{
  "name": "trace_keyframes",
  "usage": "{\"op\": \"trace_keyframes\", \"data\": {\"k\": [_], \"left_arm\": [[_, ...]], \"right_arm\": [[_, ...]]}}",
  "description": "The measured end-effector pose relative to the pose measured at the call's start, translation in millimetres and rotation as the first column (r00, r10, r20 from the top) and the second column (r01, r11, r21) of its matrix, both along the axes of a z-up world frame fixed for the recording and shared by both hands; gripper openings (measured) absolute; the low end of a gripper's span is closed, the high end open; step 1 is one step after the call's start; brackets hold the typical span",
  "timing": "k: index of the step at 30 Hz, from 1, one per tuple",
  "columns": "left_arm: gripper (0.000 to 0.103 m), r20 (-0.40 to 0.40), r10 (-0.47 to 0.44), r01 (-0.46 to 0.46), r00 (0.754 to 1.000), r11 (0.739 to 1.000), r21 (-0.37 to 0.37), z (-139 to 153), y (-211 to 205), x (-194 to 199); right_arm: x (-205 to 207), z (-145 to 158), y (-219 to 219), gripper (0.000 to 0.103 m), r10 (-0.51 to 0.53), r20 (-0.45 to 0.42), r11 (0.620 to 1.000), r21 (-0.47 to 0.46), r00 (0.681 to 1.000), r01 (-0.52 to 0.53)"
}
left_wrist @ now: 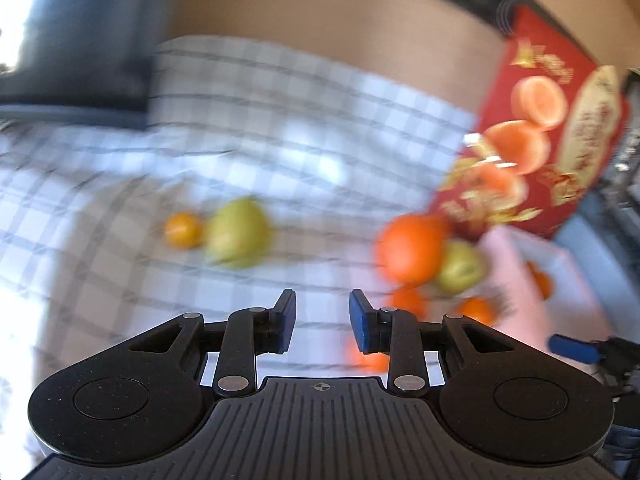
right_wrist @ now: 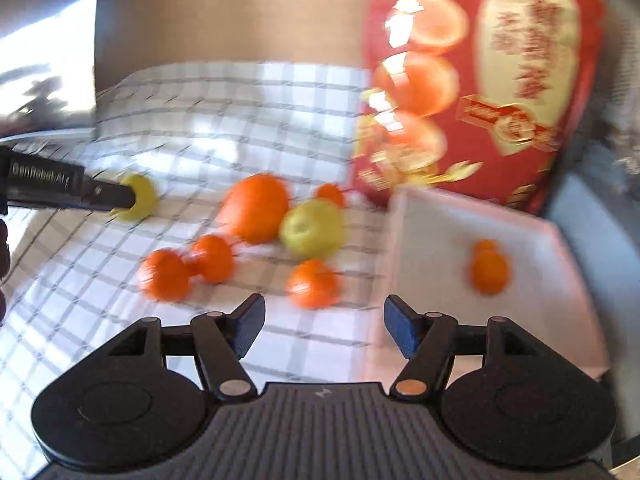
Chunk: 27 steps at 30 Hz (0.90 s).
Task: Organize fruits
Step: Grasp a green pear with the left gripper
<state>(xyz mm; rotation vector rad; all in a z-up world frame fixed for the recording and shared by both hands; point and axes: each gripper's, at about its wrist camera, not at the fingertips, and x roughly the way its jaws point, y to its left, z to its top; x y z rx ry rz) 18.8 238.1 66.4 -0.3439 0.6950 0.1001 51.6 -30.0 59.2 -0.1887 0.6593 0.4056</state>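
Fingers of both grippers stand apart and empty: left gripper (left_wrist: 322,322) at a moderate gap, right gripper (right_wrist: 324,326) wider. White tray (right_wrist: 440,216) serves as landmark; two small tangerines (right_wrist: 489,270) lie inside it. Left of the tray, on the checked cloth (right_wrist: 224,120), sit a large orange (right_wrist: 256,208) touching a green apple (right_wrist: 313,227), with more tangerines (right_wrist: 313,283) nearby. Further left lies a pear (left_wrist: 237,232) (both views are blurred). Behind the tray stands a red box (right_wrist: 500,80). Tangerines are probably light, soft-skinned and prone to roll; grasp across the widest middle, gently.
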Motion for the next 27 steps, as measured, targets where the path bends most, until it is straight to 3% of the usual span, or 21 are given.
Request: {"op": "trace_keyframes", "data": {"k": [4, 9, 13, 20, 25, 27], "left_arm": [[0.033, -0.028, 0.054, -0.054, 0.998, 0.999, -0.004, -9.9, 39.0, -12.6], [0.033, -0.012, 0.010, -0.010, 1.000, 1.000, 0.024, -10.7, 62.9, -3.1], [0.033, 0.010, 0.008, -0.008, 1.000, 1.000, 0.027, -10.0, 85.4, 18.5], [0.033, -0.018, -0.160, 0.161, 0.987, 0.983, 0.091, -3.3, 76.0, 72.5], [0.033, -0.090, -0.193, 0.208, 0.977, 0.958, 0.199, -7.6, 56.8, 97.8], [0.035, -0.113, -0.212, 0.231, 0.971, 0.953, 0.196, -11.7, 54.3, 100.6]], "right_arm": [[-13.9, -13.2, 37.5, 0.066, 0.032, -0.059, 0.999, 0.000, 0.998, -0.032], [-31.3, -19.5, 61.5, 0.066, 0.042, -0.111, 0.999, 0.018, 0.993, -0.040], [-41.6, -23.0, 69.7, 0.066, 0.034, -0.100, 0.999, -0.031, 0.994, -0.038], [-48.0, -27.7, 63.2, 0.069, -0.028, -0.119, 0.998, -0.067, 0.992, 0.020], [-51.0, -30.2, 61.8, 0.069, -0.053, -0.129, 0.995, -0.085, 0.990, 0.042], [-50.7, -31.5, 60.8, 0.069, -0.059, -0.135, 0.995, -0.092, 0.989, 0.047]]}}
